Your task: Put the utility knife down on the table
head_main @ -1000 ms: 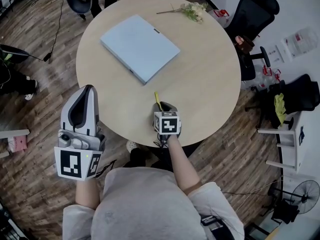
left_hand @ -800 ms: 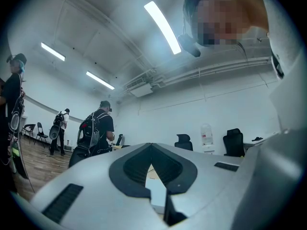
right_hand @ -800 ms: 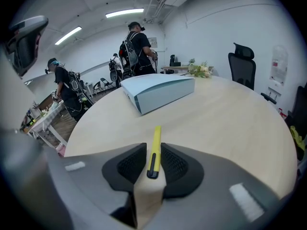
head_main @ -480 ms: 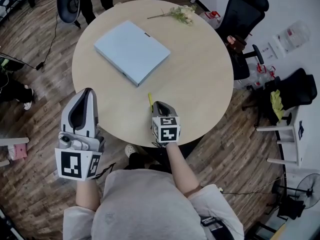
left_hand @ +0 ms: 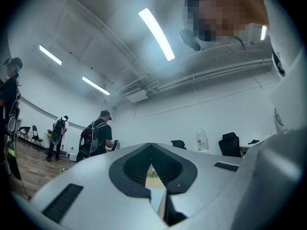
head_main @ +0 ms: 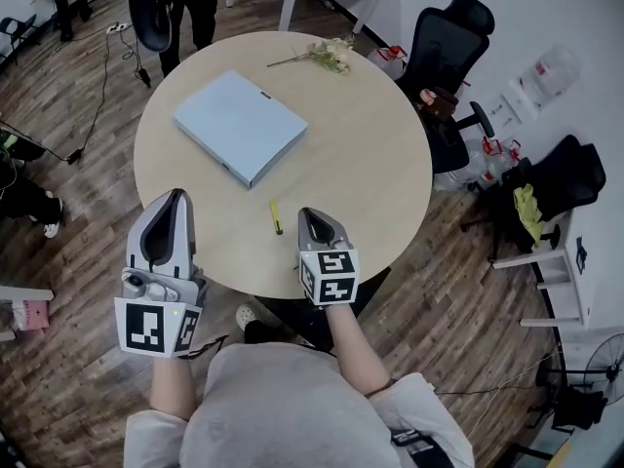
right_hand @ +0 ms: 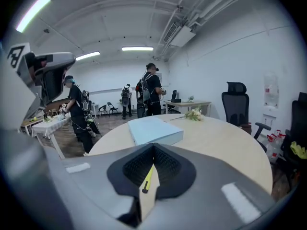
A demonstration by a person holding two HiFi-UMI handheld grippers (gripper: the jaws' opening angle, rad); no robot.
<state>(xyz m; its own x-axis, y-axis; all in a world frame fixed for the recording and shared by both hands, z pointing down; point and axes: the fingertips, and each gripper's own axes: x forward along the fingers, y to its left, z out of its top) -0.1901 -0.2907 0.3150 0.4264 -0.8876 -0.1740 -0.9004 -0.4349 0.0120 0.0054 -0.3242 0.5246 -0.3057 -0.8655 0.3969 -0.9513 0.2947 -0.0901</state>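
The yellow utility knife (head_main: 276,216) lies flat on the round wooden table (head_main: 370,154), near its front edge. My right gripper (head_main: 310,214) is just right of the knife and apart from it, shut and holding nothing. In the right gripper view the knife (right_hand: 147,178) shows through the narrow slit under the closed tips of the right gripper (right_hand: 153,146). My left gripper (head_main: 173,196) hovers at the table's left front edge, shut and empty; the left gripper (left_hand: 151,146) looks out at the room.
A closed light-blue laptop (head_main: 240,127) lies at the table's back left. A sprig of flowers (head_main: 327,55) rests at the far edge. A black office chair (head_main: 444,57) stands right of the table. People stand beyond the table (right_hand: 152,95).
The knife was held in my right gripper; now it lies on the table. The right gripper has drawn back toward the table edge, clear of it. The left gripper has stayed put.
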